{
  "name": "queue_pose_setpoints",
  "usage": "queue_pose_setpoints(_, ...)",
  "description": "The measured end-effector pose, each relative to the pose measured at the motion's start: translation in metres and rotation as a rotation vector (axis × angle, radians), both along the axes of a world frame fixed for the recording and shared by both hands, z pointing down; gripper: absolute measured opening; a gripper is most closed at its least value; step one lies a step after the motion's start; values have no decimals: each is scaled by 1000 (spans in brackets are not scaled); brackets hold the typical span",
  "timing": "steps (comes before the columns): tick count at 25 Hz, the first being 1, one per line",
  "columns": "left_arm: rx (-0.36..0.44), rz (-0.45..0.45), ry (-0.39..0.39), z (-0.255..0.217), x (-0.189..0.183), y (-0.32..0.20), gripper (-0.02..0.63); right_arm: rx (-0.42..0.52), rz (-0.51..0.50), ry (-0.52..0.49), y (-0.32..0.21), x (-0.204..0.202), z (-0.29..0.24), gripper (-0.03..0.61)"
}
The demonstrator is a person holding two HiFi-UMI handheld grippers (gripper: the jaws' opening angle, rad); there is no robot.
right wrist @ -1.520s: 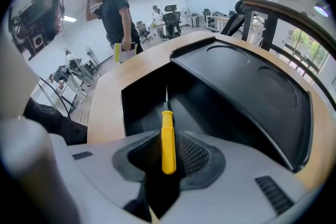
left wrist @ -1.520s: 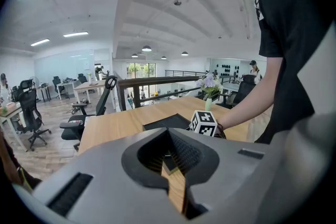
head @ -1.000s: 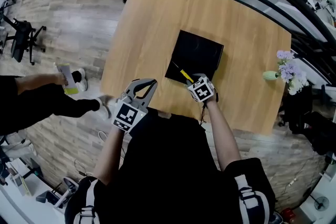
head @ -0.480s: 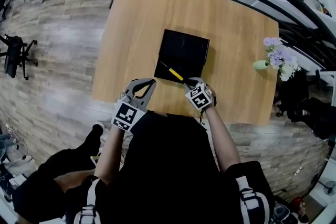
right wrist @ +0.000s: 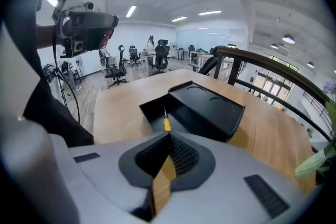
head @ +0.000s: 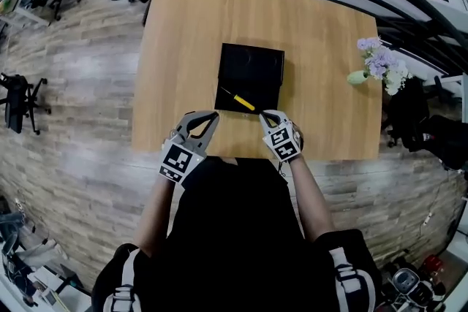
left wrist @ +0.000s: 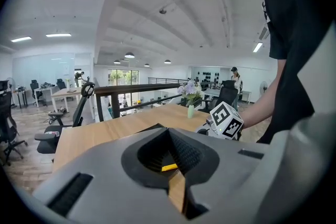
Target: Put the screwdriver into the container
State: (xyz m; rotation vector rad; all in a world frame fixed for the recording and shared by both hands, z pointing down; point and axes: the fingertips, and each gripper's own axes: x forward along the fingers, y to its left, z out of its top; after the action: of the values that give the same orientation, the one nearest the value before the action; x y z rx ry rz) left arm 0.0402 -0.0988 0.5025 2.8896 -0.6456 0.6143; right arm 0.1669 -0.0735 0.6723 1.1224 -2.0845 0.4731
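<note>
The screwdriver [head: 240,100] is pinched by its yellow handle in the right claw [head: 266,114] over the container's [head: 252,63] near edge, while the left claw [head: 212,114] is pressed together, empty, above the surface [head: 175,47].

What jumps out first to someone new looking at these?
The yellow-handled screwdriver stands out: the right claw pinches its handle end, and its tip pokes over the near-left corner of the black container in the middle of the wooden table. Next comes the vase of lilac flowers at the table's right edge.
</note>
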Motion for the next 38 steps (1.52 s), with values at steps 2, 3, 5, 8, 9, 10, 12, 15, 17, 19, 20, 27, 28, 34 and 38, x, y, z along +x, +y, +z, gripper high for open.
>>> queue_pose_setpoints(2,4,27,1,-2,-3,-1,22,26,36,-32,-1,-9,-10,25)
queue_pose_setpoints(3,5,39,5,-5,-4,-2,22,34,58,-50,-1,-13,-15,25)
queue_pose_setpoints(5,6,60,16,-8,-8,-3,21,47,99,-78,-2,-21,-23,25)
queue_pose_setpoints(8,-3,83,24,-7,-18,-5,21,71,129,-85,-4,-33,-36,25)
queue_pose_setpoints(9,-9,90,27,-7,-21,-4,22,79,136,-83,-3,-36,-39,25)
queue_pose_setpoints(10,-14,97,30,-6,-25,-3,22,87,145,-81,-3,-39,-43,25)
queue_pose_setpoints(12,-17,115,34,-5,-29,-1,22,106,172,-82,-2,-42,-50,25)
queue_pose_setpoints(15,-17,153,37,-3,-36,1,22,143,227,-68,-4,-46,-59,25)
queue_pose_setpoints(17,-19,176,36,-1,-42,4,22,168,251,-52,-3,-51,-64,25)
queue_pose_setpoints(19,-22,198,35,2,-50,7,23,189,268,-46,-1,-60,-68,25)
queue_pose_setpoints(20,-23,208,34,3,-55,8,23,197,276,-45,-1,-64,-70,25)
queue_pose_setpoints(27,-20,254,45,3,-73,13,22,231,322,-45,12,-84,-82,25)
queue_pose_setpoints(28,-21,259,49,2,-74,14,22,233,328,-45,15,-86,-83,25)
queue_pose_setpoints(34,-12,287,59,2,-84,16,21,242,355,-47,23,-97,-86,25)
queue_pose_setpoints(38,-10,294,67,2,-85,17,21,250,357,-33,30,-98,-89,25)
